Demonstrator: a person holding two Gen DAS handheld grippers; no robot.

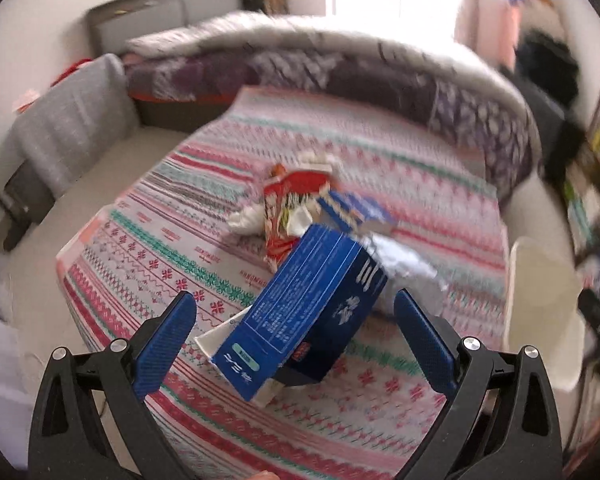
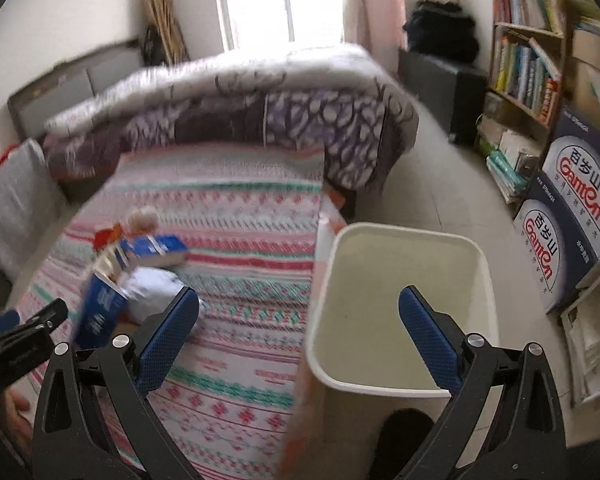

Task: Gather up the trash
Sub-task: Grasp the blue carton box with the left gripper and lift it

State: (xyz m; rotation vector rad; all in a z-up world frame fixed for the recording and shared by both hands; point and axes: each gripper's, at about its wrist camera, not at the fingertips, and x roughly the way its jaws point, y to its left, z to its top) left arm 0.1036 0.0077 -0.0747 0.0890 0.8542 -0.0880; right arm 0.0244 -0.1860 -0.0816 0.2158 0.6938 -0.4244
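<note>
A blue carton (image 1: 308, 312) lies tilted on the patterned bedspread (image 1: 172, 256), between the wide-apart fingers of my left gripper (image 1: 296, 300), which is open and not touching it. Behind the carton lie a red snack wrapper (image 1: 288, 208), a crumpled white tissue (image 1: 248, 216), a second blue box (image 1: 356, 208) and a silvery-white bag (image 1: 404, 268). In the right wrist view, my right gripper (image 2: 299, 294) is open and empty above the bed's edge. The white trash bin (image 2: 404, 230) stands just right of it. The blue carton (image 2: 100, 308) and bag (image 2: 152, 288) sit at left.
A folded purple-and-white quilt (image 2: 228, 104) covers the far end of the bed. A bookshelf (image 2: 524, 60) and stacked water cartons (image 2: 572, 216) line the right wall. A grey cushion (image 1: 64, 120) stands left of the bed. The bin (image 1: 540, 312) stands on the floor.
</note>
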